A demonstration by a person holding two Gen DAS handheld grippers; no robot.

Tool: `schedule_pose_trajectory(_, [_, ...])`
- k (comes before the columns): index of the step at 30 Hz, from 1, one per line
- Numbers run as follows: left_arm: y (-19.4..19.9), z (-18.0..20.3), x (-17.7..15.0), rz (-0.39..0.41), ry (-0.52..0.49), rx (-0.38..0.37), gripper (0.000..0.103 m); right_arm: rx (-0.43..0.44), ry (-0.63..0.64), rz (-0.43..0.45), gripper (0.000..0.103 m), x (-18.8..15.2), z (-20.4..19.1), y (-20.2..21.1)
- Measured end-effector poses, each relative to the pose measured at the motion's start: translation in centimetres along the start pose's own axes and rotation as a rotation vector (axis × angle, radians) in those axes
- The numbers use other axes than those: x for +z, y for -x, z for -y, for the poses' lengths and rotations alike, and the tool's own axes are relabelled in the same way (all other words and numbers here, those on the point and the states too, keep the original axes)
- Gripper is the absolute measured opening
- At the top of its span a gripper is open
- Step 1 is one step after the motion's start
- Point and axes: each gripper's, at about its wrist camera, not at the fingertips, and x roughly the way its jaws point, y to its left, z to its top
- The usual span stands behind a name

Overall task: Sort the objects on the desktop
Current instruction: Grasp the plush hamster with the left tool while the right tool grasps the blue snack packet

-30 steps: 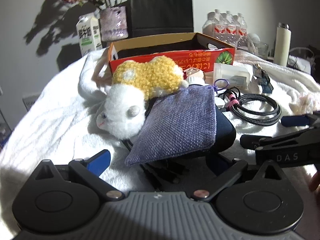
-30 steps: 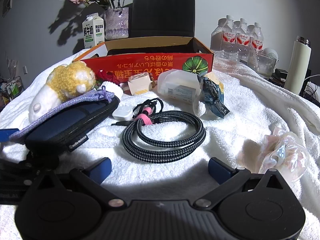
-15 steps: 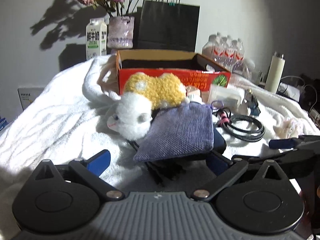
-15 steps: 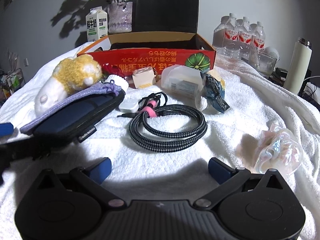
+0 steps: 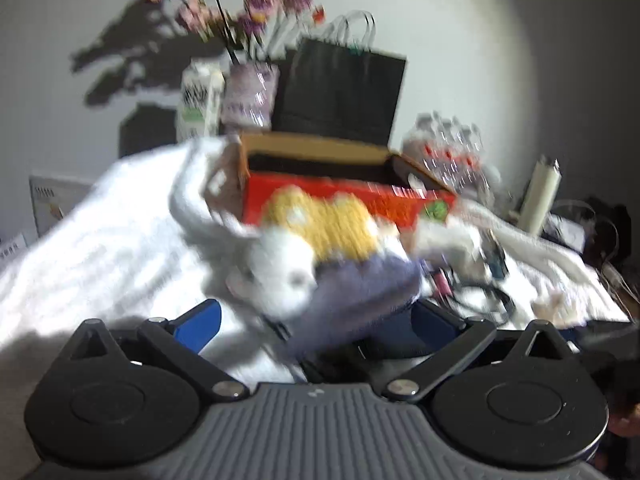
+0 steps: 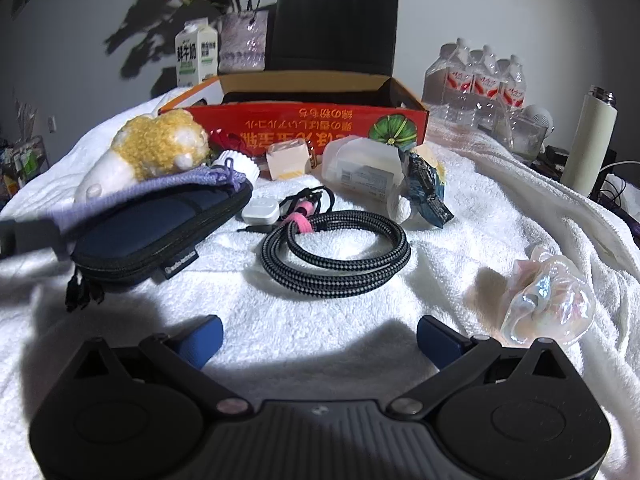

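both claws spread wide, left claw (image 5: 316, 320) near purple pouch (image 5: 360, 296), right claw (image 6: 318, 338) holding nothing

A pale grey wall (image 6: 480, 8) stands behind the tabletop, which is draped in a white towel (image 6: 500, 208). Hard light throws flower shadows (image 6: 160, 20) on the wall and leaves bright patches on the towel.

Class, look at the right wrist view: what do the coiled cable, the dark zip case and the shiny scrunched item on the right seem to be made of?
Coiled cable: braided fabric sleeve, matte; a black-and-white woven pattern shows.
Dark zip case: probably navy woven textile over a stiff shell, matte; zip edge and sewn label visible.
Shiny scrunched item: likely thin iridescent film or fabric, glossy; crumpled folds glint pink and blue.
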Motion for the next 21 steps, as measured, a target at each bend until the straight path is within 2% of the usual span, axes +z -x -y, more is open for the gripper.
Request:
schedule_pose_trajectory(2, [-0.2, -0.5, 1.2, 0.032, -0.015, 0.024, 0.103, 0.016, 0.0, 0.026, 0.098, 0.5, 0.3, 1.1])
schedule_pose_trajectory(6, [-2.8, -1.5, 3.4, 0.039, -0.039, 0.065, 0.102, 0.032, -0.014, 0.176, 0.098, 2.2, 1.7, 3.2])
schedule_pose_trajectory(9, [-3.8, -3.0, 5.1, 0.037, 0.026, 0.007, 0.101, -0.01, -0.072, 0.214, 0.095, 3.6, 3.6, 2.4])
schedule_pose_trajectory(13, [-6.7, -2.4, 5.2, 0.006, -0.082, -0.063, 0.101, -0.023, -0.16, 0.203, 0.084, 5.6, 6.2, -0.8])
schedule_pose_trajectory(14, [-7.8, -2.2, 5.0, -0.024, -0.089, -0.066, 0.1, -0.027, -0.176, 0.195, 0.078, 6.1, 6.6, -1.8])
schedule_pose_trajectory(16, [-9.8, -1.9, 4.4, -0.091, -0.11, -0.078, 0.091, -0.028, -0.215, 0.173, 0.069, 6.8, 7.5, -3.7])
schedule_pose_trajectory(17, [-10.5, -1.8, 4.0, -0.11, -0.115, -0.081, 0.09, -0.018, -0.23, 0.17, 0.058, 7.1, 7.8, -4.4])
schedule_pose_trajectory(18, [-10.9, -1.8, 3.7, -0.12, -0.113, -0.091, 0.086, -0.011, -0.248, 0.164, 0.039, 7.2, 8.1, -4.9])
schedule_pose_trajectory(19, [-11.1, -1.8, 3.5, -0.118, -0.109, -0.11, 0.074, -0.005, -0.269, 0.161, 0.028, 7.2, 8.3, -5.2])
schedule_pose_trajectory(20, [-11.0, -2.0, 3.5, -0.111, -0.094, -0.127, 0.068, -0.002, -0.284, 0.162, 0.019, 7.2, 8.5, -5.2])
schedule_pose_trajectory(21, [-10.9, -2.1, 3.7, -0.11, -0.075, -0.122, 0.054, -0.007, -0.295, 0.178, 0.019, 7.1, 8.6, -4.9])
